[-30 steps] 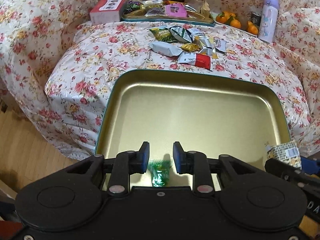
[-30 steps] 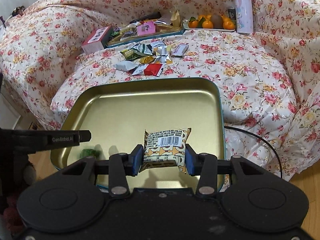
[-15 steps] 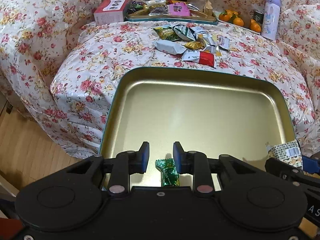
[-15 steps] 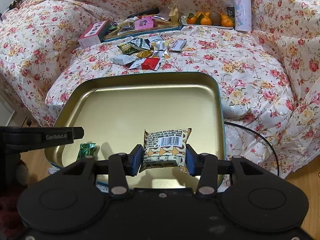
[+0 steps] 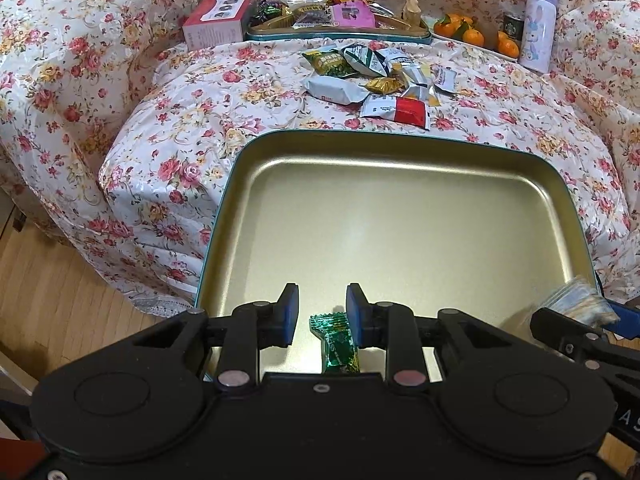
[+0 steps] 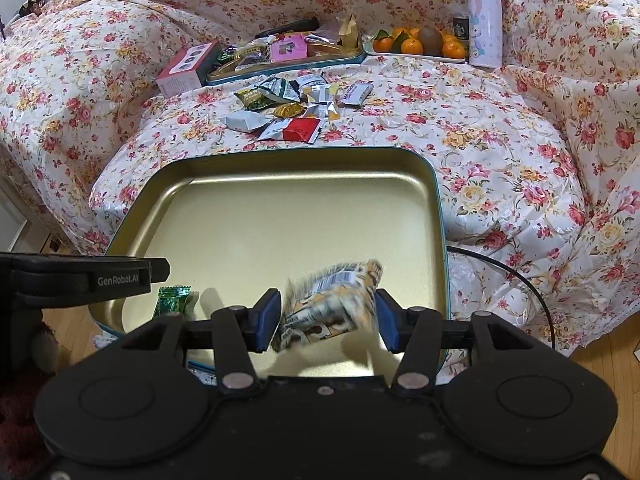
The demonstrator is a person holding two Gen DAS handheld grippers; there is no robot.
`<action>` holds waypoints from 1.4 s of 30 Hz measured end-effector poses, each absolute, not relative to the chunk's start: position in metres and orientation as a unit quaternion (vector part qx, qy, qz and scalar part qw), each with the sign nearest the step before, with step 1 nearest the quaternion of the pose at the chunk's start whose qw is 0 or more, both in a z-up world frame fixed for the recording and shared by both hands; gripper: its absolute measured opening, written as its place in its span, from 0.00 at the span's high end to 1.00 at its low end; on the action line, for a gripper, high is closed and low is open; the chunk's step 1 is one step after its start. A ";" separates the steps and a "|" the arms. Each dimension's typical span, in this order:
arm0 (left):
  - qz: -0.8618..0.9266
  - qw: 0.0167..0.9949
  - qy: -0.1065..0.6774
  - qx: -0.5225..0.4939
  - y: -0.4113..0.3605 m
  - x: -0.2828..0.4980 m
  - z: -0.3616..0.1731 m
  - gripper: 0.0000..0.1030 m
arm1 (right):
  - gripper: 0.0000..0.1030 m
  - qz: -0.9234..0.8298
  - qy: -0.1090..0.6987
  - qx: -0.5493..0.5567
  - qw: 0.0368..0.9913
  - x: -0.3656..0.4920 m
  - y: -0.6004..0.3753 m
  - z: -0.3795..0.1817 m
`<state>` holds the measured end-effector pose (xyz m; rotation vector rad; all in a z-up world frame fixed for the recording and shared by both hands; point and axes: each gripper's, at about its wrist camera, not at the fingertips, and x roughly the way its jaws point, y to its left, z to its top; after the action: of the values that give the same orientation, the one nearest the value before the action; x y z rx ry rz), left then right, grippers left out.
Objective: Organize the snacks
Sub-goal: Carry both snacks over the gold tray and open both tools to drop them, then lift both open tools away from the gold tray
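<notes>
A gold tin tray (image 5: 400, 216) with a teal rim lies in front of me on the flowered cloth; it also shows in the right wrist view (image 6: 280, 216). A green candy (image 5: 338, 342) lies at the tray's near edge, below my open, empty left gripper (image 5: 322, 314); it also shows in the right wrist view (image 6: 173, 300). My right gripper (image 6: 326, 316) is open over the tray's near right part. A yellow patterned snack packet (image 6: 332, 300), blurred, sits loose between its fingers. The packet also shows in the left wrist view (image 5: 576, 306).
A pile of loose snack packets (image 5: 376, 80) lies beyond the tray. Behind it stand a second tin full of snacks (image 5: 336, 20), a pink box (image 5: 220, 20), a plate of oranges (image 6: 420, 44) and a purple bottle (image 6: 485, 20). A black cable (image 6: 520, 280) runs right of the tray.
My right gripper has opened and let go of the patterned packet, which is blurred and tilting between the fingers. My left gripper has drawn back a little from the green candy.
</notes>
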<state>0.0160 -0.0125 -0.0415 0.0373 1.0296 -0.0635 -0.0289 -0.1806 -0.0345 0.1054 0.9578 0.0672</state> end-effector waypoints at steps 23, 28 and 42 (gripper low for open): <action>-0.030 0.869 0.493 0.021 -0.013 0.016 -0.042 0.65 | 0.48 0.033 0.458 0.046 0.887 -0.029 -0.179 -0.033; -0.031 0.869 0.493 0.021 -0.013 0.016 -0.043 0.65 | 0.48 0.032 0.457 0.046 0.888 -0.029 -0.179 -0.033; -0.030 0.871 0.490 0.027 -0.012 0.015 -0.040 0.65 | 0.48 0.036 0.452 0.045 0.890 -0.030 -0.180 -0.032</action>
<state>0.0151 -0.0123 -0.0400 0.0571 1.0236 -0.0636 -0.0300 -0.1802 -0.0319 0.0926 0.9385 0.0738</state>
